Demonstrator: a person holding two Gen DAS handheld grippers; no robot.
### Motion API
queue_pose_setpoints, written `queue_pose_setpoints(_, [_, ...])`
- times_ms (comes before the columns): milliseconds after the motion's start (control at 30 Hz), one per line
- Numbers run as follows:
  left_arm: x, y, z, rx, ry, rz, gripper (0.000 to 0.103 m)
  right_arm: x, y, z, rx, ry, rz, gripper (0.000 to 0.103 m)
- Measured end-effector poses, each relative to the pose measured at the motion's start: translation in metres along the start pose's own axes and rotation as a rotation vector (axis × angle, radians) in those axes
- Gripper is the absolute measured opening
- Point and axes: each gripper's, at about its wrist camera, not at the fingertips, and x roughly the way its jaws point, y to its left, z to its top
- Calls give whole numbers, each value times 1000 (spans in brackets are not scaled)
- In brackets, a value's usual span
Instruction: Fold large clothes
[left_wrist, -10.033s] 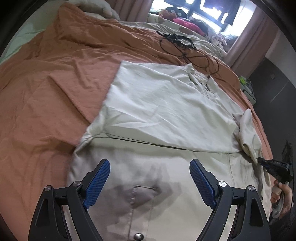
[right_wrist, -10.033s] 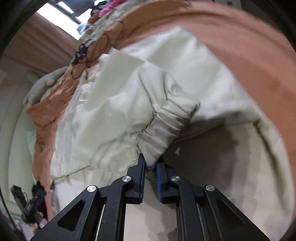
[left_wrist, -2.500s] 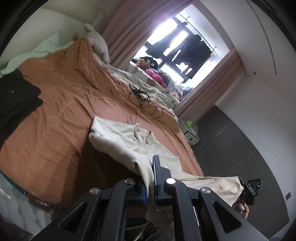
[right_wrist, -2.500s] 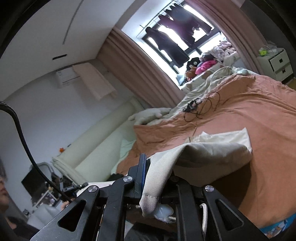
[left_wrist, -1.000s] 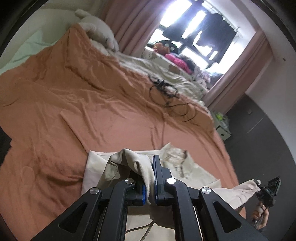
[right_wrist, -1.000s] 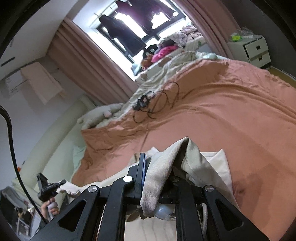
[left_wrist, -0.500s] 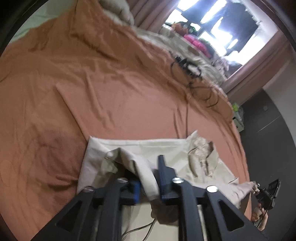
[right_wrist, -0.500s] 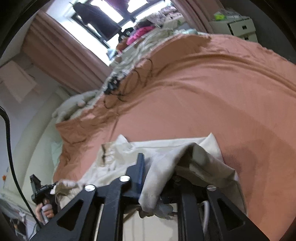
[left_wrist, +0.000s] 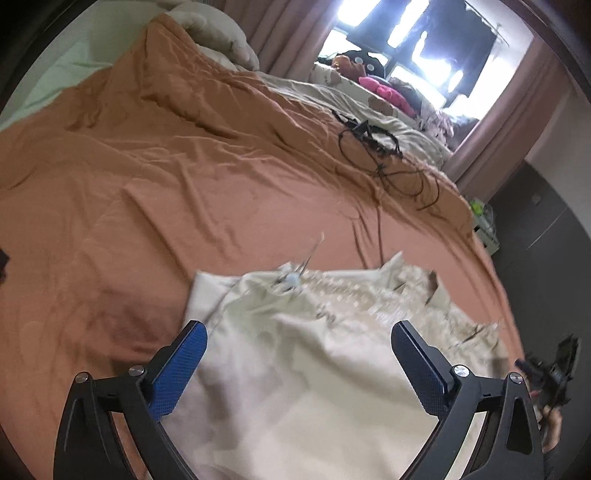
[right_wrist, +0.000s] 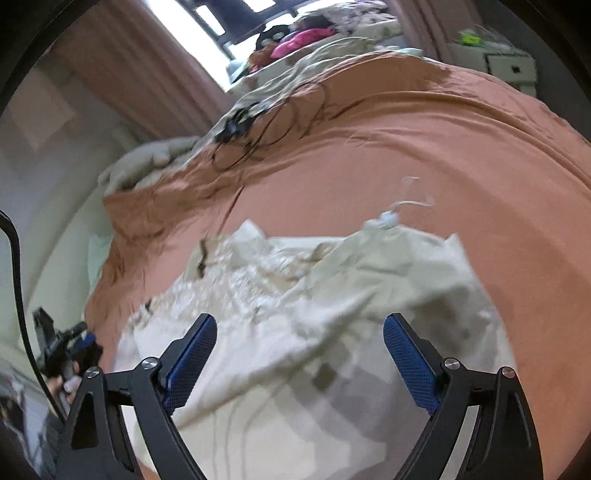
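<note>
A cream jacket (left_wrist: 314, 354) lies folded and rumpled on the orange bedspread (left_wrist: 184, 192), blurred from falling. My left gripper (left_wrist: 299, 363) hovers over its near left part, jaws opening wide, with cloth below the fingers but none pressed between the blue pads (left_wrist: 177, 373). In the right wrist view the same jacket (right_wrist: 325, 306) spreads under my right gripper (right_wrist: 299, 360), whose jaws are also opening, pads free of the fabric. A drawstring toggle (right_wrist: 389, 218) sits at the jacket's far edge. Each view catches the other gripper at its side edge.
A tangle of black cables (left_wrist: 380, 158) lies on the far part of the bed. Pillows (left_wrist: 218, 33) and soft toys (left_wrist: 384, 92) sit near the window. A white bedside cabinet (right_wrist: 509, 70) stands past the bed's right side.
Both grippers let go of the cream cloth and their jaws swung wide apart. The released fold dropped onto the jacket, and both grippers sank closer to the bed.
</note>
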Motion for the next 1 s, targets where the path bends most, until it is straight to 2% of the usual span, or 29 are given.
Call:
queue_pose_setpoints(67, [-4, 4, -8, 7, 7, 20, 97, 6, 19, -5, -42, 24, 5, 91])
queue_pose_setpoints(133, [-8, 9, -18, 16, 21, 41, 93, 14, 36, -9, -74, 50, 5, 82])
queue_pose_setpoints(333, [-19, 32, -42, -1, 58, 114, 83, 54, 94, -19, -160, 146, -8, 70])
queue_pose_setpoints(467, [-22, 47, -57, -7, 90, 167, 75, 87, 122, -23, -190, 205, -40, 68])
queue_pose_setpoints(533, [-24, 56, -65, -13, 99, 182, 74, 102, 132, -24, -201, 238, -57, 64])
queue_pose_setpoints(633, [-25, 71, -76, -31, 109, 203, 74, 124, 145, -27, -226, 277, -86, 64])
queue_pose_setpoints(767, [-17, 87, -91, -49, 161, 215, 63, 154, 149, -35, -235, 352, -140, 64])
queue_pose_setpoints(800, [-14, 90, -95, -55, 175, 217, 63, 162, 148, -38, -231, 377, -150, 60])
queue_pose_setpoints(833, [-13, 94, -99, -56, 184, 220, 62, 172, 146, -42, -228, 405, -169, 50])
queue_pose_setpoints(900, [-10, 98, -106, -55, 195, 219, 61, 179, 143, -46, -236, 401, -191, 40])
queue_pose_setpoints(933, [-10, 100, -108, -52, 194, 216, 61, 179, 142, -45, -242, 385, -190, 26])
queue_pose_setpoints(1000, [-11, 101, -112, -46, 188, 210, 61, 179, 137, -39, -205, 368, -183, 7])
